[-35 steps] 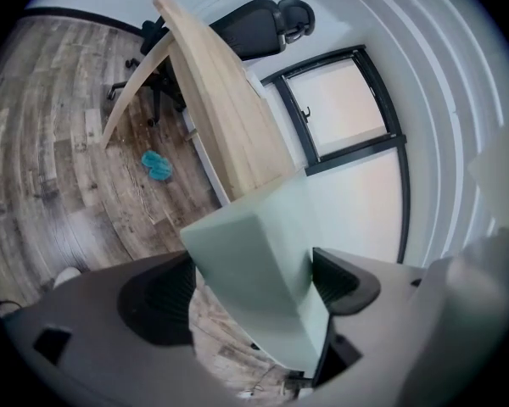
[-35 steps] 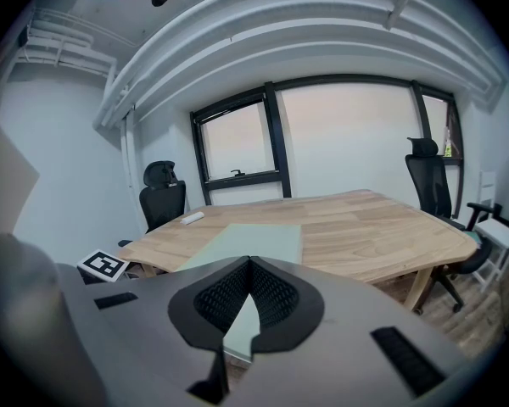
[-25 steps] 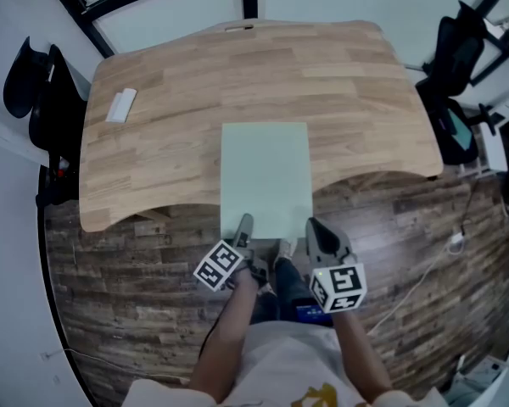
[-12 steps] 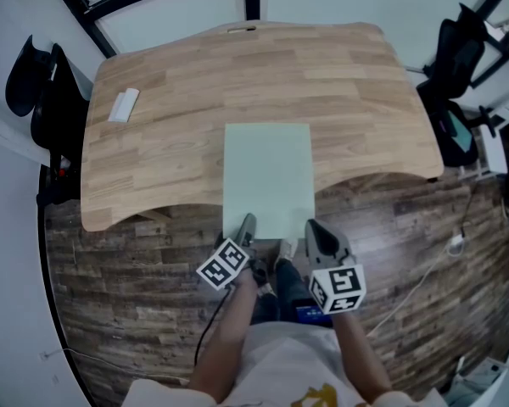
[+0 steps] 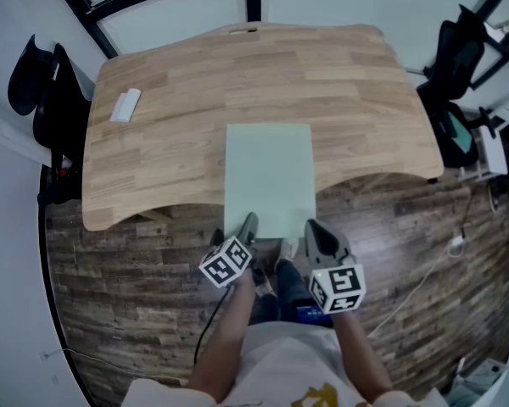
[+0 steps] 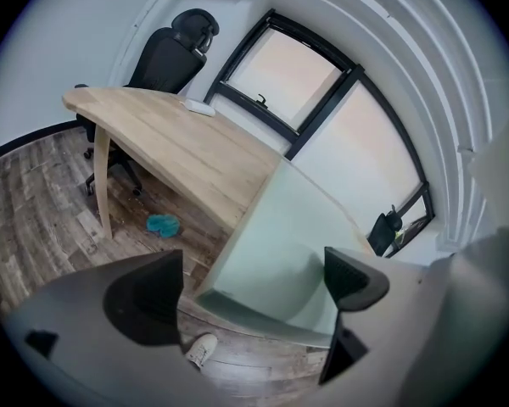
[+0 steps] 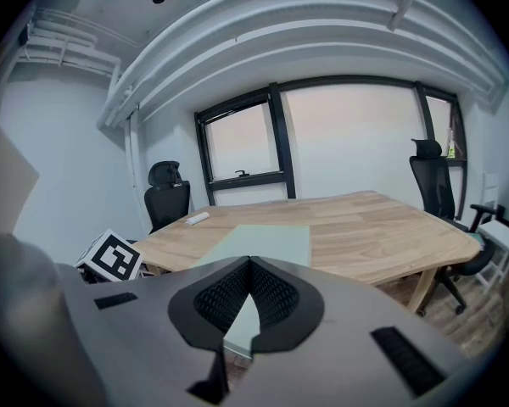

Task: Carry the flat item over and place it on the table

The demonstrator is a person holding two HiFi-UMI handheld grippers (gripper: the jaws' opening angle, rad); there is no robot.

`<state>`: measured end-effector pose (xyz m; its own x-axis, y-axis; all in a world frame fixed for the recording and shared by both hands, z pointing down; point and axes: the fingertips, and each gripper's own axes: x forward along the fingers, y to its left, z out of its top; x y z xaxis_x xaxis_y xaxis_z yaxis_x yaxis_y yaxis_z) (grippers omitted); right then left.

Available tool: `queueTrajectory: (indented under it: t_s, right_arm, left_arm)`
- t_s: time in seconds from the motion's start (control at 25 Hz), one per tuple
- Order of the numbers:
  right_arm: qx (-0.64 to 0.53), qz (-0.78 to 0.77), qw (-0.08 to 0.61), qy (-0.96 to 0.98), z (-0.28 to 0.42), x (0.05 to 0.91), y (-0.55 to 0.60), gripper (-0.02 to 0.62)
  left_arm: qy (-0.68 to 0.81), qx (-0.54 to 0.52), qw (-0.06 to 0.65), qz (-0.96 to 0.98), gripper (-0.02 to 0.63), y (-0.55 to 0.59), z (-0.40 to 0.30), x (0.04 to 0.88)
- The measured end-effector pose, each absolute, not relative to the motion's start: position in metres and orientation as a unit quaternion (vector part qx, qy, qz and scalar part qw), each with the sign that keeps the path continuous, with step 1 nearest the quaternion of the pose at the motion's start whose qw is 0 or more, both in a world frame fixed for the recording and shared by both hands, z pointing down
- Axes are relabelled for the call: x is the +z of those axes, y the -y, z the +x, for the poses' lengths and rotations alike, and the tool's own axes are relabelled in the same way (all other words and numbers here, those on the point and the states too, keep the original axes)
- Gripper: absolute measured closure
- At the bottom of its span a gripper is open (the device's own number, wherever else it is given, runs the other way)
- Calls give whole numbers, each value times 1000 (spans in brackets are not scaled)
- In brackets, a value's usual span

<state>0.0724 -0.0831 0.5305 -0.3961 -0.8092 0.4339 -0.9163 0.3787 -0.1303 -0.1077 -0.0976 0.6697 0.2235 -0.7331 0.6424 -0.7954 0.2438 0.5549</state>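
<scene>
Head view: the sheet [image 5: 268, 176] lies lengthwise on the table [image 5: 153, 142], near end overhanging just ahead of both grippers. The left gripper [image 6: 254, 287] has just opened wide, gripping nothing; the right gripper [image 7: 250, 265] has its tips together.

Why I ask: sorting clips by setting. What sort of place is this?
Probably an office or meeting room: a large wooden table, black office chairs around it, black-framed windows.
</scene>
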Motion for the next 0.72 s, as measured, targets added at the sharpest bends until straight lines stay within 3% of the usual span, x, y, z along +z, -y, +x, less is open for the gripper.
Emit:
queueTrajectory:
  t_s: [0.72]
  right_arm:
    - [179, 528, 152, 816, 76, 530, 79, 597]
  left_arm:
    - [624, 113, 415, 653, 100, 102, -110, 664]
